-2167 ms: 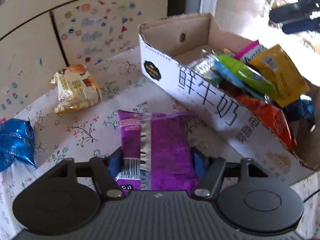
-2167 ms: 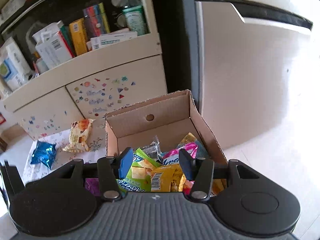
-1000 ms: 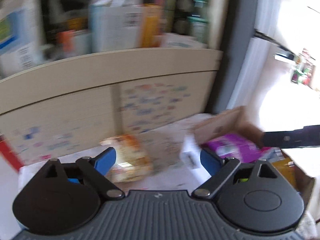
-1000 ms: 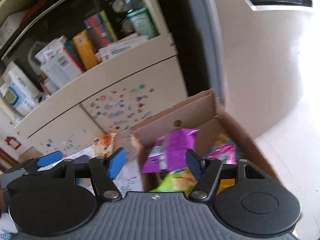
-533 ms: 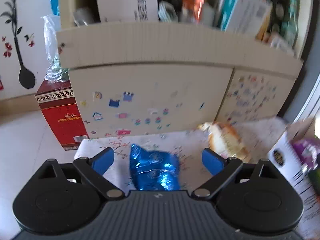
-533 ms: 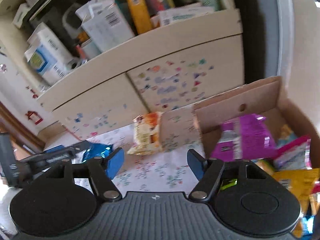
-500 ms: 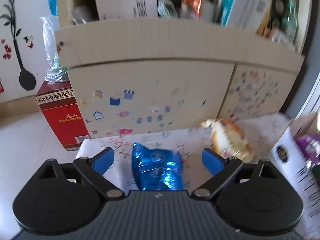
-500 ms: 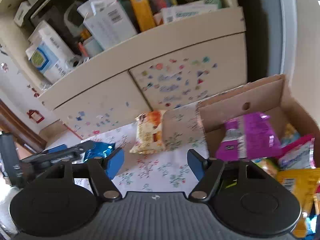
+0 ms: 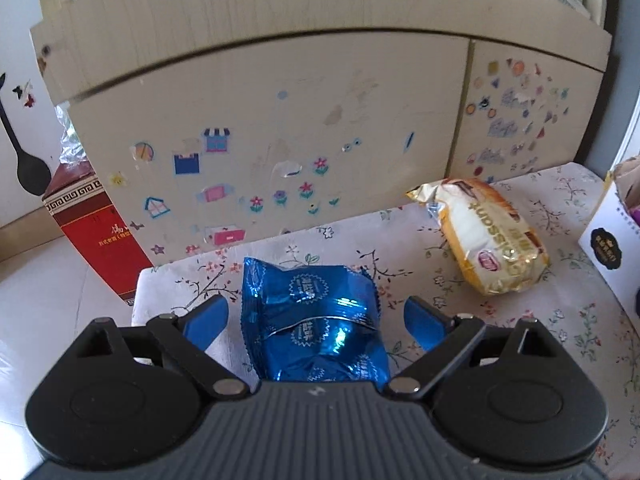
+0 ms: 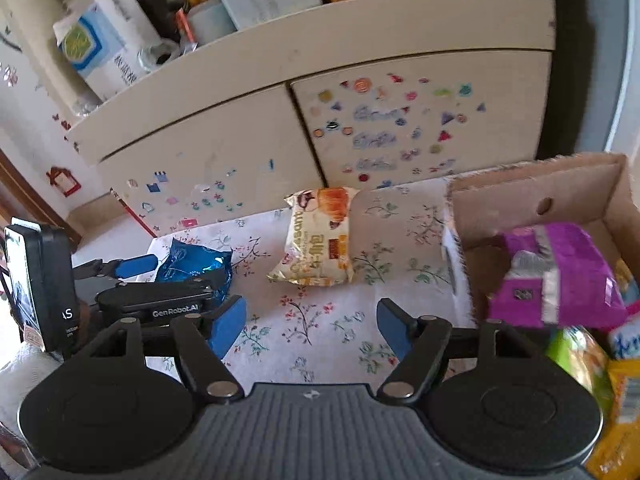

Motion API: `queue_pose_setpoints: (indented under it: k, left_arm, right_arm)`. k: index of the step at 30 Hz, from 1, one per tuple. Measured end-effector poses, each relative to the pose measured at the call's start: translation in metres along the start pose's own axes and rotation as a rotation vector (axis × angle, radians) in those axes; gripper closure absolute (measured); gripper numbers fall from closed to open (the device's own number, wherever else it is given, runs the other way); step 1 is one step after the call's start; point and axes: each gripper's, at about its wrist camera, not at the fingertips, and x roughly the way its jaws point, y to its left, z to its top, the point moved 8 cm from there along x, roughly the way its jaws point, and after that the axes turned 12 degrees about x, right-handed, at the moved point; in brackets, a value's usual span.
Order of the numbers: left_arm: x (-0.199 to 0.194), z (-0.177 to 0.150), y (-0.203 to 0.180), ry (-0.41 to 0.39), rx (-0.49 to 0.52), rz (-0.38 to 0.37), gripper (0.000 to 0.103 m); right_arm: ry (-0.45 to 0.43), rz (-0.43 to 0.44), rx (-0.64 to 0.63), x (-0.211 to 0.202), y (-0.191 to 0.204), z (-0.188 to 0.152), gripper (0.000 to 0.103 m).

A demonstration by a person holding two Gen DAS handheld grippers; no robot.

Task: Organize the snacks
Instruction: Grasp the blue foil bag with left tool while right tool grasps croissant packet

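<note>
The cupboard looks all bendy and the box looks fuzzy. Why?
Left wrist view: the fisheye lens bows the cupboard edges into curves; the blue packet stays sharp, with bright glints on its foil. Right wrist view: same bowing, and the cardboard box rim is smeared by blur, while the croissant packet is clearer.

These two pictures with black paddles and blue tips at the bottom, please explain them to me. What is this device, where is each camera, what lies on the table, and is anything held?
A person holds one hand-held gripper in each hand; each carries a wide-angle camera looking along its two blue fingers.

The left camera shows the left gripper open around a blue foil packet, pads not yet pressing it. The right camera shows the right gripper, its jaws just opening, with nothing between them.

On the flowered tablecloth lie the blue packet and a yellow croissant packet. The cardboard box at the right holds a purple packet and other snacks. Nothing is held.
</note>
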Motion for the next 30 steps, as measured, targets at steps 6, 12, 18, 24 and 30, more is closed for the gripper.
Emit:
queue_pose_setpoints:
  k: [6,12,18,24,30]
  left_arm:
    - [0.009,-0.002,0.007,0.008,-0.03,-0.014,0.009]
    - [0.018,-0.009,0.01,0.039,-0.041,-0.021,0.008]
    - [0.028,-0.016,0.006,0.078,-0.009,-0.03,0.004]
    - [0.033,-0.017,0.006,0.085,-0.031,-0.053,0.0]
    - [0.036,-0.016,0.006,0.1,-0.045,-0.057,0.0]
  right_arm:
    - [0.01,-0.027,0.005,0.027,0.003,0.01,0.022]
    - [-0.006,-0.068,-0.044,0.054,0.013,0.022,0.016]
    - [0.007,-0.083,-0.031,0.081,0.009,0.022,0.014]
    - [0.002,-0.113,-0.042,0.101,0.004,0.022,0.014]
    - [-0.005,-0.115,-0.023,0.115,0.0,0.023,0.014]
